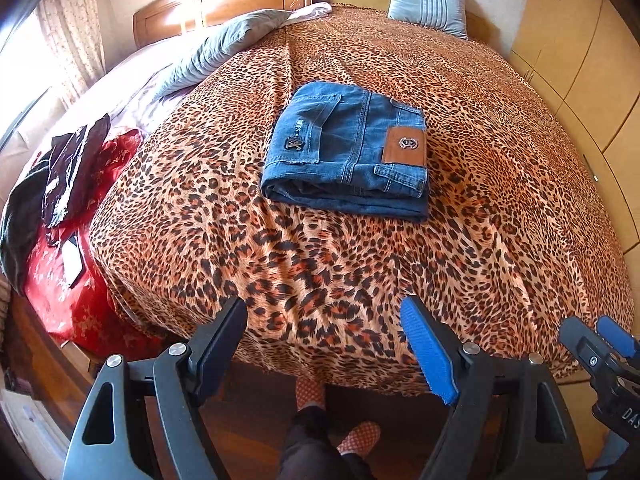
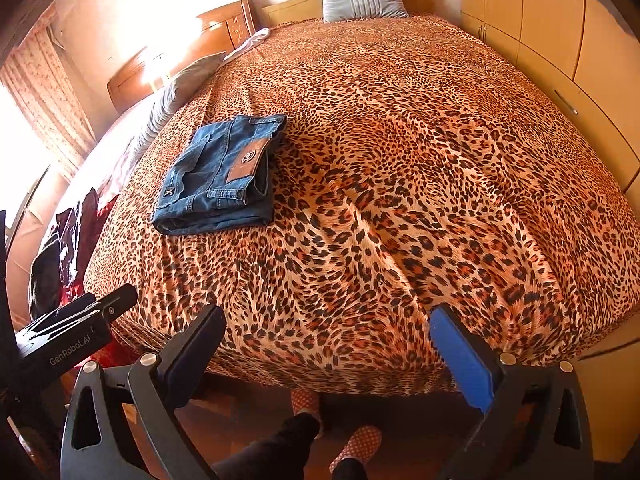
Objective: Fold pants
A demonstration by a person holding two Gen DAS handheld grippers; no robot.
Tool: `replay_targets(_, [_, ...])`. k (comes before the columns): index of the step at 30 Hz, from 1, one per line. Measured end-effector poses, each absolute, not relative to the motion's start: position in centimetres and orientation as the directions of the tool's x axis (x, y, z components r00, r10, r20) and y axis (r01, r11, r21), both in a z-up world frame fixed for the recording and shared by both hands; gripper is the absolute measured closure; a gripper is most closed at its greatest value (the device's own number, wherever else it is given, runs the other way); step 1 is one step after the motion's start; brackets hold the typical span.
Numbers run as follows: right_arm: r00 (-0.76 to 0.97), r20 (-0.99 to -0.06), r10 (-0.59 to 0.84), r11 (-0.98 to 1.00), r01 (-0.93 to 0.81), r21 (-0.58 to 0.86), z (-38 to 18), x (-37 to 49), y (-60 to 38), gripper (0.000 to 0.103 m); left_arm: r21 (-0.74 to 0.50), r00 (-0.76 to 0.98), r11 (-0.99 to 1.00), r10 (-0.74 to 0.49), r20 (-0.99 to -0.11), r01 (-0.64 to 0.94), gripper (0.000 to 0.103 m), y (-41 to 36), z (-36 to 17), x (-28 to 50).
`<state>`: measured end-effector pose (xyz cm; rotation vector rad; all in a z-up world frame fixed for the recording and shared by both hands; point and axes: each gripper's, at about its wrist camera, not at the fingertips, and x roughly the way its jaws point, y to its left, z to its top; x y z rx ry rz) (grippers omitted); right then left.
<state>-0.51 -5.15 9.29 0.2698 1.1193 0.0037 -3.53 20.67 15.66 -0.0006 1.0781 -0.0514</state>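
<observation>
Here, folded jeans (image 1: 347,152) on the bed (image 1: 480,184).
Blue bundle, tan patch up, long axis near-to-far; left gripper (image 1: 326,344) and right gripper (image 2: 326,354) jaws spread, empty.

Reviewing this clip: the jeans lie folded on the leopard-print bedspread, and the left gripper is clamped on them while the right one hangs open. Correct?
Not quite. The left gripper is open too, held at the bed's near edge, apart from the jeans, as the left wrist view shows. The rest holds: the jeans lie folded on the leopard-print bedspread, and the right gripper is open.
</observation>
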Motion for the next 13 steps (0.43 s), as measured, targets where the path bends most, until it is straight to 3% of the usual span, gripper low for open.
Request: replay_targets(13, [0.423,-0.894,0.146,0.971,0.112,0.211,8.65,0.08,-5.21,0.000,-0.026,0.498,0.999,-0.042,-0.866,0.038,0.020,19.74,16.20,-4.04])
